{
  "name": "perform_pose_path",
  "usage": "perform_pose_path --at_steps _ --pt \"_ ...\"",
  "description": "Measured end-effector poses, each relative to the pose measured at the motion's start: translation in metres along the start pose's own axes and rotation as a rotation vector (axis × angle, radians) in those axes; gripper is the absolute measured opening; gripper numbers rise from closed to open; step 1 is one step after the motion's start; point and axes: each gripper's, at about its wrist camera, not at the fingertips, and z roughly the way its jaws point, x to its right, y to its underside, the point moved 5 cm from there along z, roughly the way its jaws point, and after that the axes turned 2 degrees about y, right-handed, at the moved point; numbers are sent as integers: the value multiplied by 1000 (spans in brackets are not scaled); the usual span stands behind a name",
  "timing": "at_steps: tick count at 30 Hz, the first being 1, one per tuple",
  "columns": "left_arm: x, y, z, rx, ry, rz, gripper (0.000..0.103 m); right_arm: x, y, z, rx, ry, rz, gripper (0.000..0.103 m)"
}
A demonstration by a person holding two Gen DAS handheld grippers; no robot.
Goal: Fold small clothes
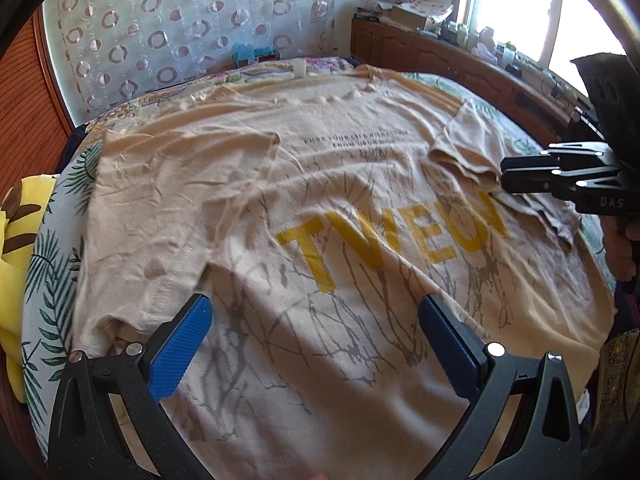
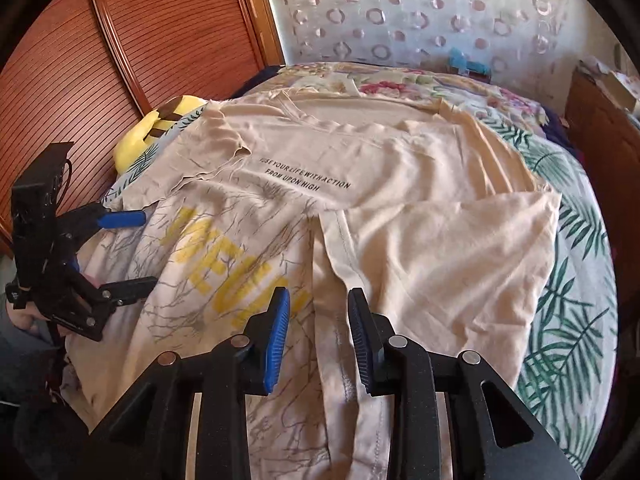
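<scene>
A beige T-shirt (image 1: 320,184) with yellow letters and grey branch print lies spread on the bed, with both sleeves folded inward over the body. My left gripper (image 1: 316,304) hovers wide open above the shirt's lower printed part, nothing between its blue pads. In the right wrist view it shows at the left edge as the left gripper (image 2: 134,250), open beside the shirt (image 2: 400,160). My right gripper (image 2: 319,296) has its pads apart over the hem seam of the folded sleeve (image 2: 440,248), which lies flat below them. The right gripper (image 1: 505,176) sits at that sleeve's edge.
The bedsheet (image 2: 576,280) with green leaf print shows around the shirt. A yellow soft toy (image 2: 160,128) lies at the bed's left edge by a wooden slatted door (image 2: 140,40). A wooden cabinet (image 1: 420,48) with clutter runs under the window.
</scene>
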Motion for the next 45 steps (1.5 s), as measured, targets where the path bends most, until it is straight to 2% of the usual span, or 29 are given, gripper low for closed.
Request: perform_pose_path --at_steps 5,7,10,15,22,24,28,30,35,40,42,44,45 --pt "-28 -20 -27 73 -9 -24 103 19 -9 -10 52 90 25 33" --pt "-45 -29 -32 88 -12 -40 103 36 -12 -13 70 140 53 46" --pt "-77 -41 -32 97 -45 -68 103 62 -16 -12 80 200 108 59" --pt "-125 -53 -15 83 -46 -137 100 96 -25 1 74 259 153 60" --pt "-170 -71 14 60 -63 -182 95 126 -40 20 45 321 166 60" --pt "-182 -76 25 43 -62 -200 88 130 -46 25 40 341 164 60" --pt "-202 -83 41 18 -57 -228 75 129 -53 36 26 315 177 60" --pt "-209 -86 49 7 -57 -237 66 126 -56 37 30 309 163 60" --pt "-217 -91 62 -7 -78 -234 58 131 -56 45 51 320 142 60" --pt "-215 -97 65 -3 -76 -208 45 134 -49 44 53 316 142 61" --pt "-212 -100 67 3 -63 -191 34 134 -49 44 53 317 140 60" --pt "-209 -105 70 -7 -62 -169 28 136 -51 43 37 311 135 60" --pt "-208 -107 72 -15 -63 -162 16 134 -53 44 29 299 130 53"
